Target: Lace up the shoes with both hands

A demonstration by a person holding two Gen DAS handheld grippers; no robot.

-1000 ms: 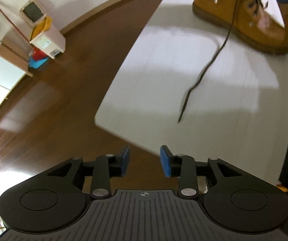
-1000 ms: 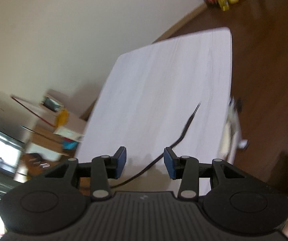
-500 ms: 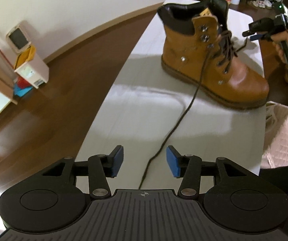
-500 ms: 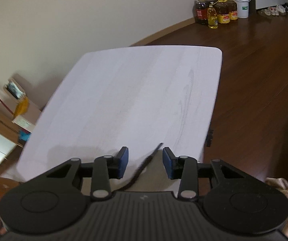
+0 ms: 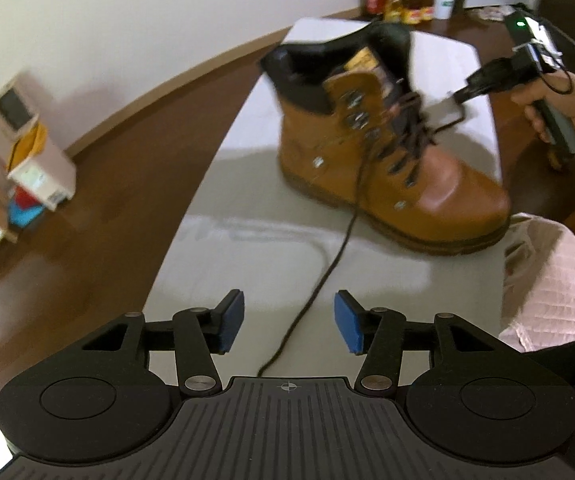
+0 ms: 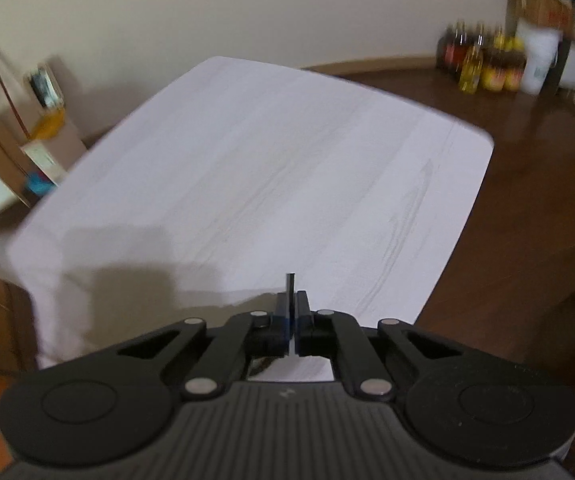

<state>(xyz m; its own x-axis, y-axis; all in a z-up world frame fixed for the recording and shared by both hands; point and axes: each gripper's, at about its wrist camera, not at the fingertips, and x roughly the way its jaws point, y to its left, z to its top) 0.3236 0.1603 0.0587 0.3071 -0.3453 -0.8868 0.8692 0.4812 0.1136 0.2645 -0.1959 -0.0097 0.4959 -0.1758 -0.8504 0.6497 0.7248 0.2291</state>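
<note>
A tan leather boot (image 5: 371, 160) with dark laces stands on the white table (image 5: 247, 216) in the left wrist view. One loose lace end (image 5: 327, 268) trails from the boot toward me and runs between the fingers of my open left gripper (image 5: 289, 322), untouched. In the right wrist view my right gripper (image 6: 292, 312) is shut on the other lace tip (image 6: 290, 284), which pokes up above the pads. The right gripper also shows in the left wrist view beside the boot's upper eyelets (image 5: 459, 108).
The white table (image 6: 271, 168) stretches ahead of the right gripper, with dark wooden floor around it. Bottles (image 6: 483, 64) and a white bucket (image 6: 537, 62) stand by the far wall. A small cabinet (image 5: 35, 156) stands on the floor at left. Pink cloth (image 5: 547, 276) lies at right.
My right gripper has closed on the lace tip that lay between its fingers. My left gripper has swung toward the boot, and its lace end now lies between the open fingers.
</note>
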